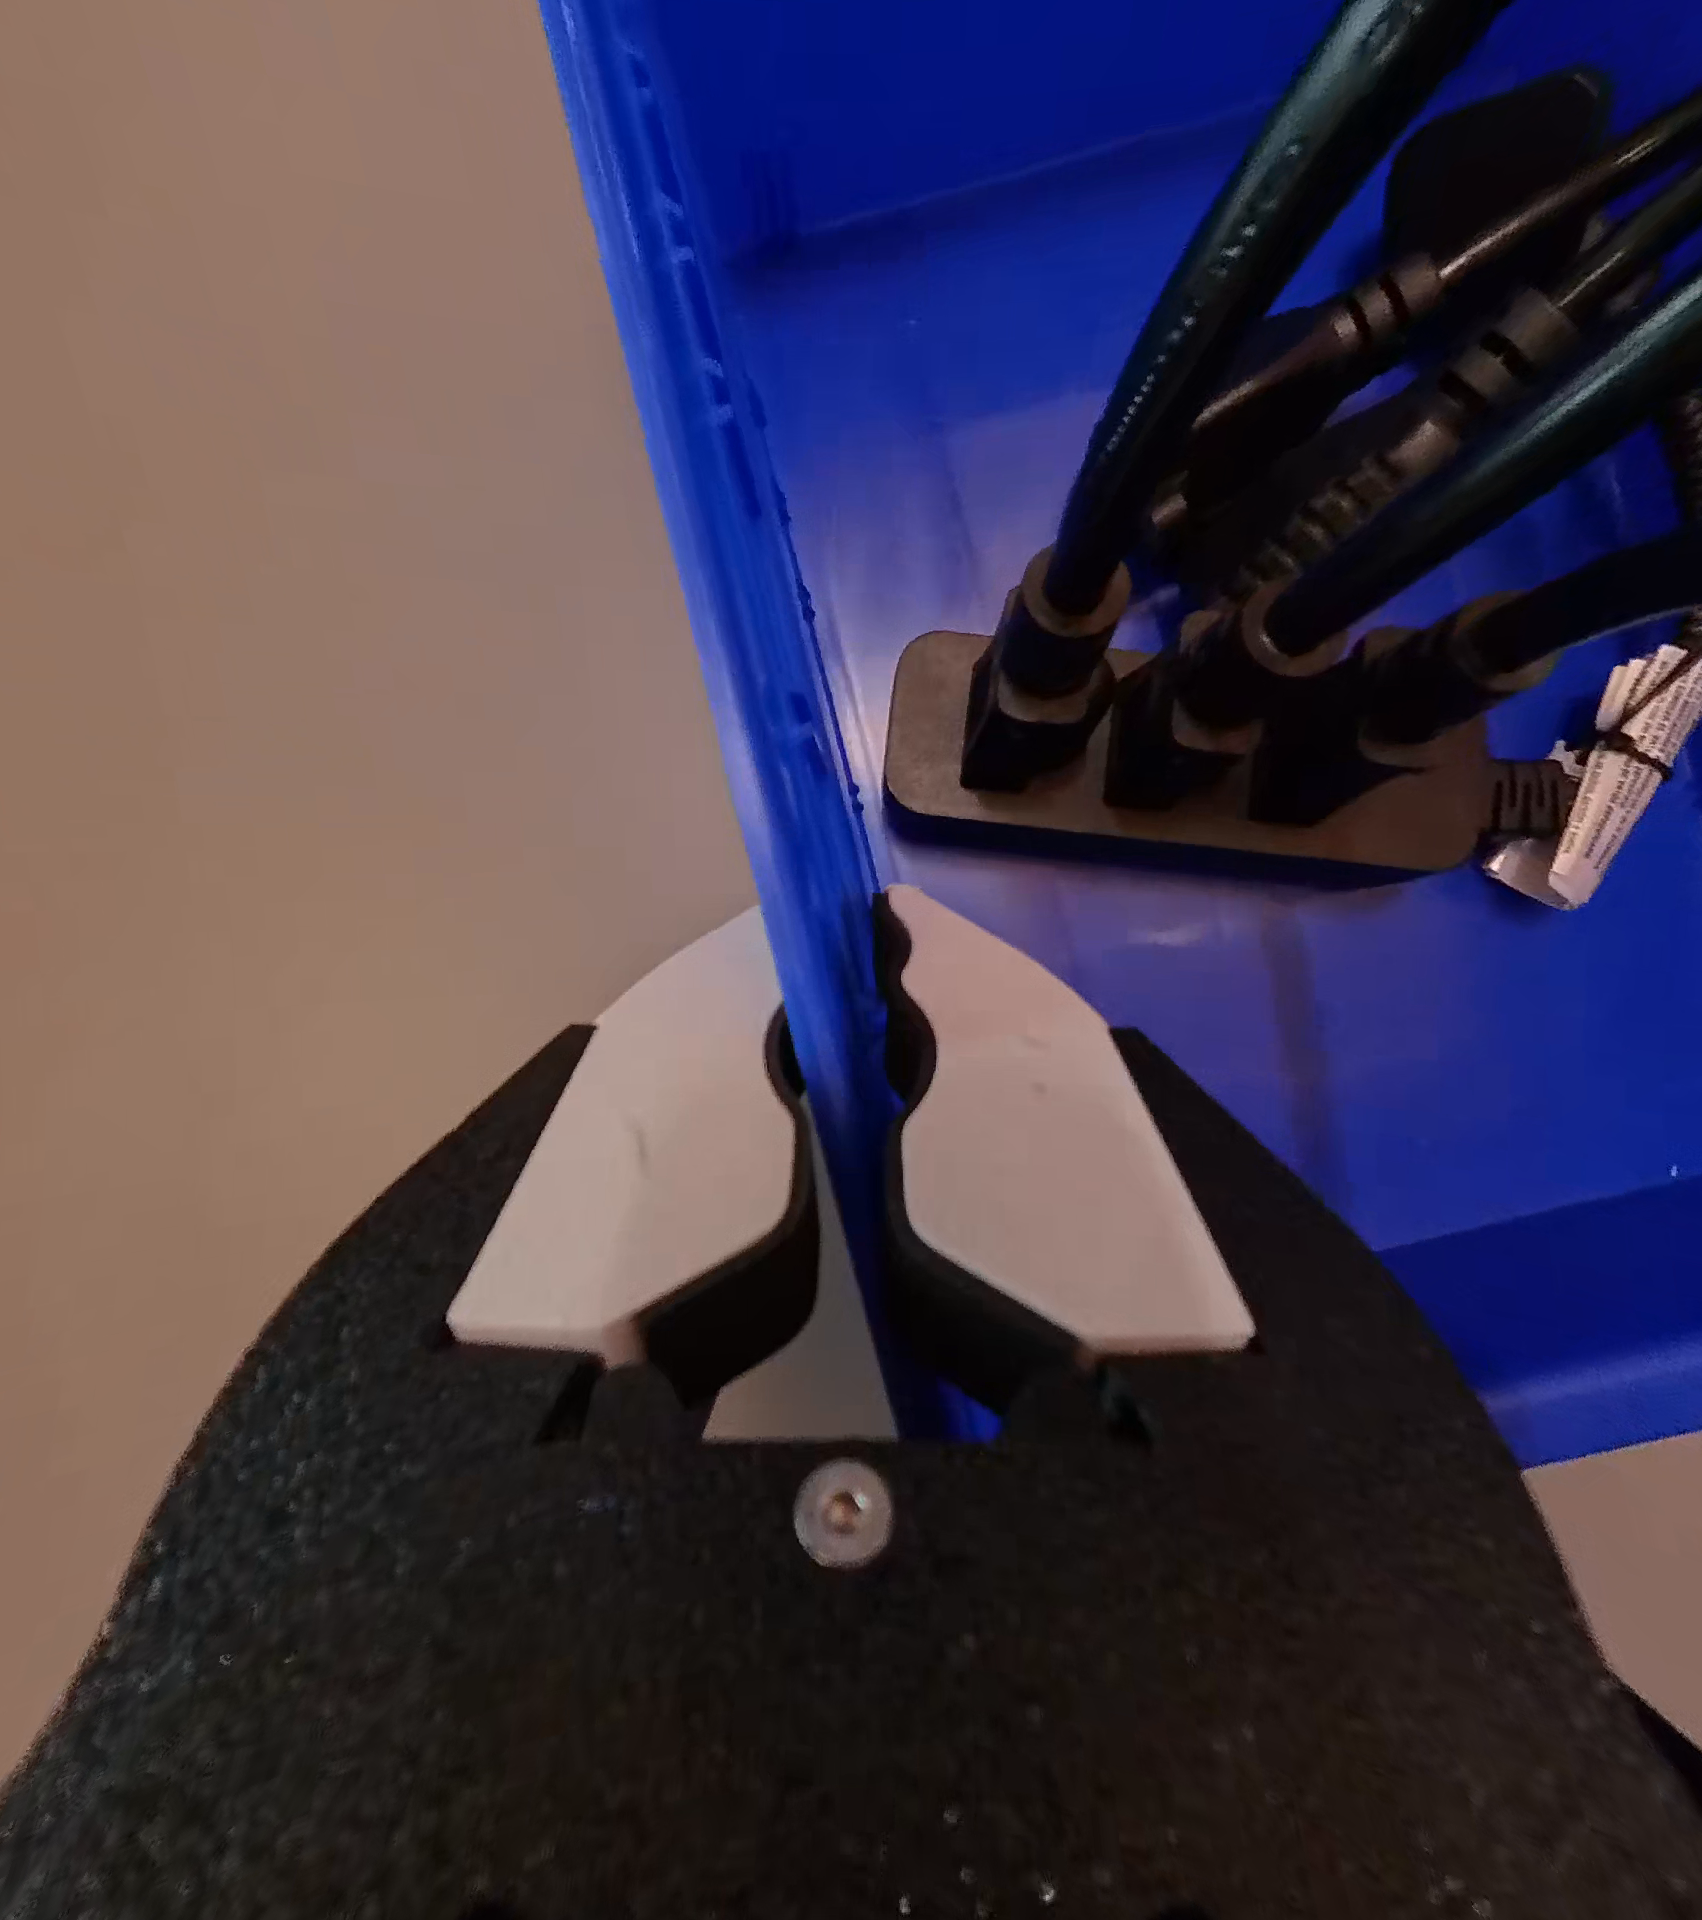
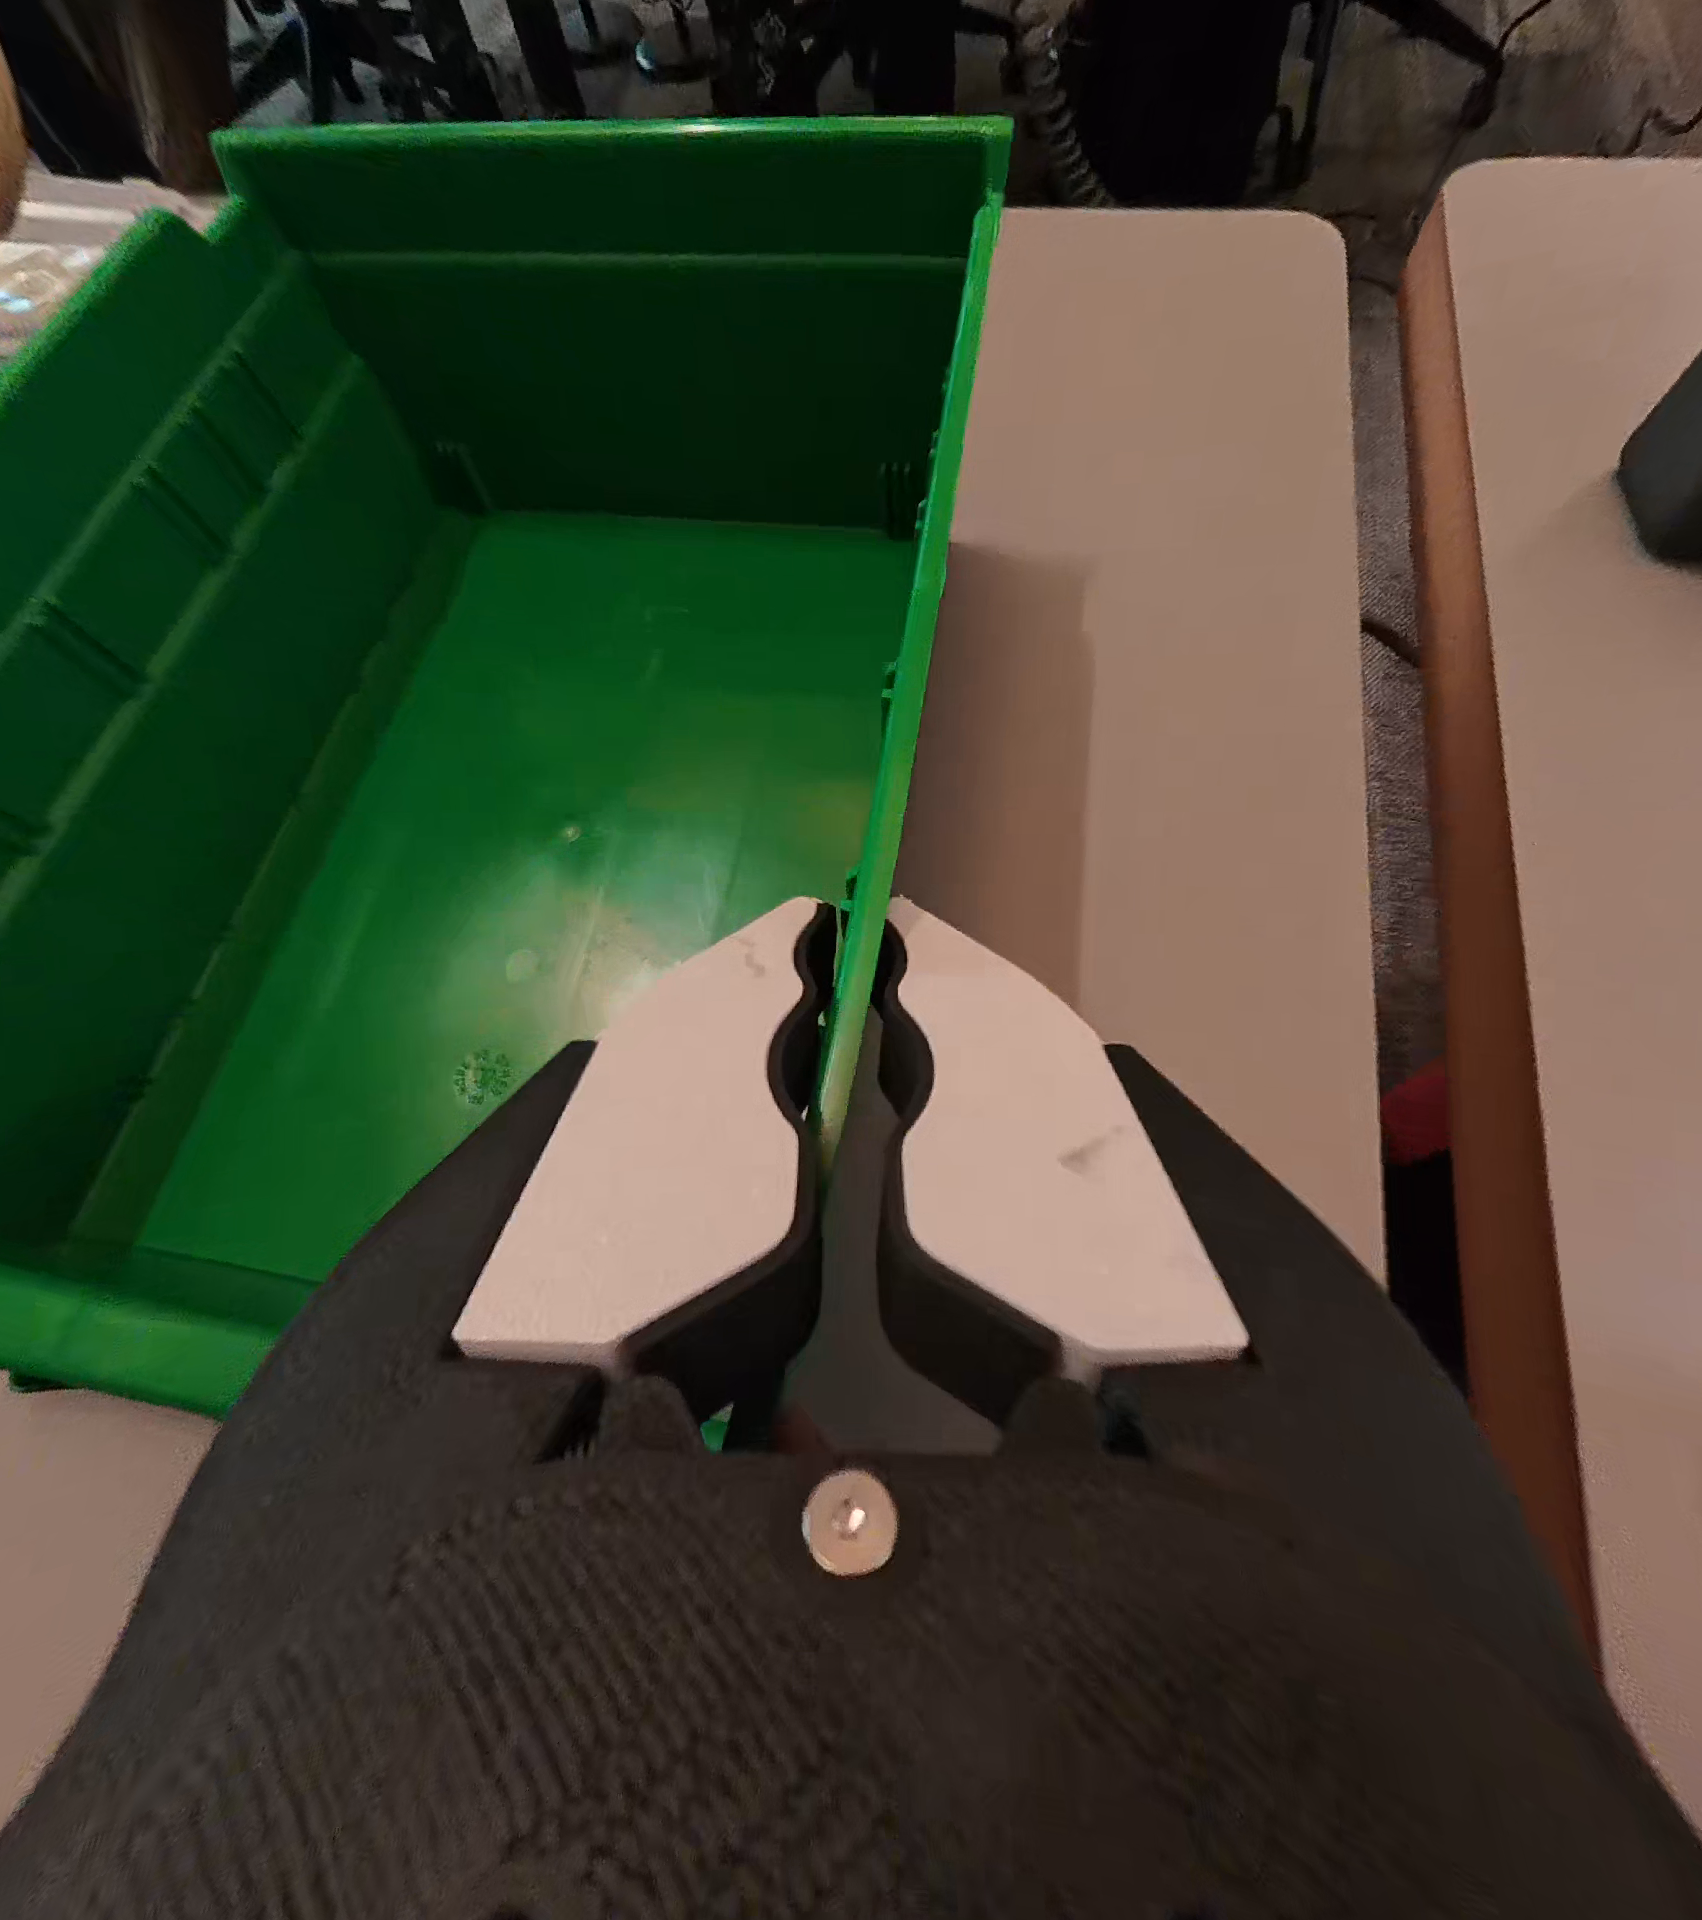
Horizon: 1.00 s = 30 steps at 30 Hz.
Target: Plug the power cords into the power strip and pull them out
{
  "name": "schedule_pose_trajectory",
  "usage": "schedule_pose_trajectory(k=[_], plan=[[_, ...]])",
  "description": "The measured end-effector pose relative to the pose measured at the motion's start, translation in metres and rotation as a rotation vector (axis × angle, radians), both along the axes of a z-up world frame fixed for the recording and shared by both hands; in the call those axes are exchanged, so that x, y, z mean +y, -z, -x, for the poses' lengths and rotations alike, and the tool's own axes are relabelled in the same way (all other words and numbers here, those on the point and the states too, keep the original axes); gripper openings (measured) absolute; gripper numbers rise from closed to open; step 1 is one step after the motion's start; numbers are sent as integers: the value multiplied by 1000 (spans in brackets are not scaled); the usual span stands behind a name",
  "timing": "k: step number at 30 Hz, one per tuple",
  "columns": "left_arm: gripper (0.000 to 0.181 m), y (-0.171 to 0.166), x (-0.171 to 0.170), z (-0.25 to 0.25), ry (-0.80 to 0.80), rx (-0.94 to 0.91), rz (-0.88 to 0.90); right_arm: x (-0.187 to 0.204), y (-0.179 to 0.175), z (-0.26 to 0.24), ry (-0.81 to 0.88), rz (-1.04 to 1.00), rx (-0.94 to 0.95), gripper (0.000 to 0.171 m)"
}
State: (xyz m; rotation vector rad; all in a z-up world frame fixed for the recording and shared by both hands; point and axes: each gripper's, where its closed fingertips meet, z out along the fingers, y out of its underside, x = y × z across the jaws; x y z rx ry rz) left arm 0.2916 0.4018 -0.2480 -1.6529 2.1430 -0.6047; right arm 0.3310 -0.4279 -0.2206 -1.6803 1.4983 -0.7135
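We see the left hand-held gripper [image 1: 842, 940] pinching the blue bin [image 1: 1346, 1039] wall at lower centre, the power strip [image 1: 1179, 790] with cords [image 1: 1190, 343] and paper tag [image 1: 1605, 779] at right inside it, while the right hand-held gripper [image 2: 852, 925] pinches the green bin [image 2: 514, 727] wall on the desk [image 2: 1190, 623].

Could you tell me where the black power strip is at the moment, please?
In the left wrist view, the flat black power strip lies on the floor of the blue plastic bin, right of the wall the left gripper clamps, with black power cords plugged in.
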Motion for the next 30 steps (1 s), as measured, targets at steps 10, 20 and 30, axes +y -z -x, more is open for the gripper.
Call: schedule_pose_trajectory(k=[10, 20, 30], plan=[[7, 0, -31, -65, -9, -20, -25, -6, -3, 2, 49, 175, -14, 19], [69, -44, -21, -42, -46, -416, -13, 89, -107, 93, -26, -57, -504, 74], [74, -50, -75, 87, -115, -643, 182, 259, -38, 128, -192, 3, -352, 97]])
